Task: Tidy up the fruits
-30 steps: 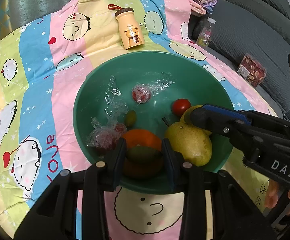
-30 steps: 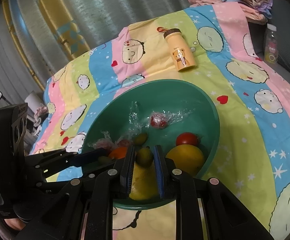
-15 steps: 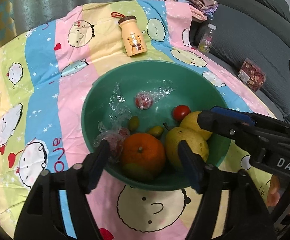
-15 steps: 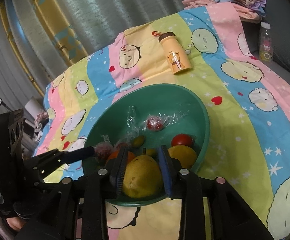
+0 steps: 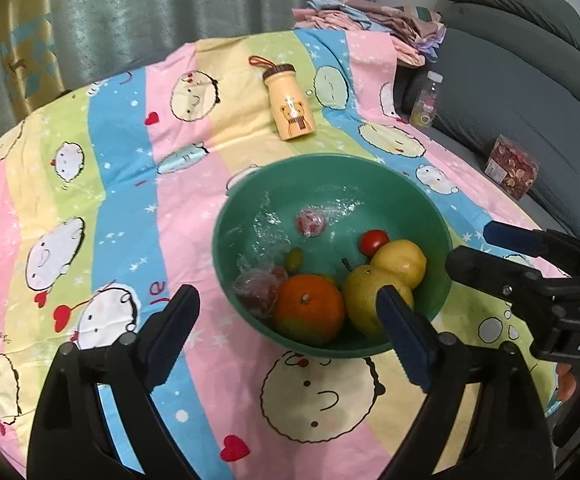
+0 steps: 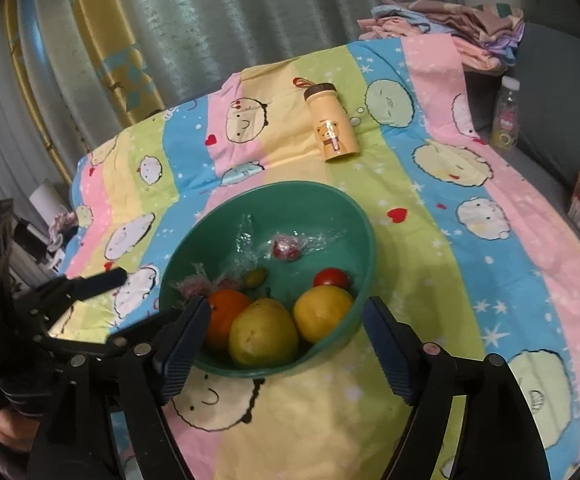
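Home: sofa (image 5: 522, 92), curtains (image 5: 169, 4)

Green bowl (image 5: 430, 216) on a pastel-striped cartoon-face cloth (image 5: 129, 184); orange (image 5: 310, 306), yellow pear (image 5: 364, 294).
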Demonstrator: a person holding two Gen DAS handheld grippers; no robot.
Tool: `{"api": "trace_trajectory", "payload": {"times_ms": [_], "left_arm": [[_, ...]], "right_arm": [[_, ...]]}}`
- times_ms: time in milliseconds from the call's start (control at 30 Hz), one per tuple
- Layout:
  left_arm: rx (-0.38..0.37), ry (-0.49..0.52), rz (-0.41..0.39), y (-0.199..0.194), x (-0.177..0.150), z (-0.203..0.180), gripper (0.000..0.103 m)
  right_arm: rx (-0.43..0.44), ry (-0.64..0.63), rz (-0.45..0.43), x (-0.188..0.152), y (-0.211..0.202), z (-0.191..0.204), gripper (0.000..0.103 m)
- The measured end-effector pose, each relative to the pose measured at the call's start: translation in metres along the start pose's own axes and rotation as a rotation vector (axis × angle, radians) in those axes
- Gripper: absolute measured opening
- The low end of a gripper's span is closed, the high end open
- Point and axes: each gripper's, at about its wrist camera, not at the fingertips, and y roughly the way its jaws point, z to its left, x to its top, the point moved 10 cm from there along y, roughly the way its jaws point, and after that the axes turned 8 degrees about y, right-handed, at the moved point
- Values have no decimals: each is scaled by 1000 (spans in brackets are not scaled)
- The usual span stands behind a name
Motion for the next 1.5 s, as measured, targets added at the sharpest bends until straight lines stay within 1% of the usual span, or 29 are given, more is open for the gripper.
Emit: {"api": "trace_trajectory", "payload": {"times_ms": [67,100,133,167,233,333,400,700,1133,1500], "left_arm": [[11,-10,-2,-5,1,3,91],[14,-15,-2,-7,2,4,95],[18,-19,-6,-10,2,5,101],[30,-25,-14,-15,3,7,102],[47,-33,-8,-20,3,10,102],[46,-52,-2,-24,3,12,102],[66,-54,8,-28,2,14,102],[40,-87,26,-42,2,12,102],[87,-84,42,-45,0,20,102],[106,-69,37,-46,2,21,102]], "right_arm": [[-8,-13,8,0,-3,1,81],[-14,-23,12,-1,-6,3,82],[-18,-33,19,-1,-7,4,83],[-20,-43,26,-1,-8,5,83],[-25,-71,42,-3,-10,10,84],[-35,-98,57,-5,-13,14,84],[-42,-116,61,-6,-16,16,84],[-49,-168,60,-5,-27,28,85],[-40,-180,55,-4,-34,39,85],[-38,-183,58,-5,-33,42,85]]}}
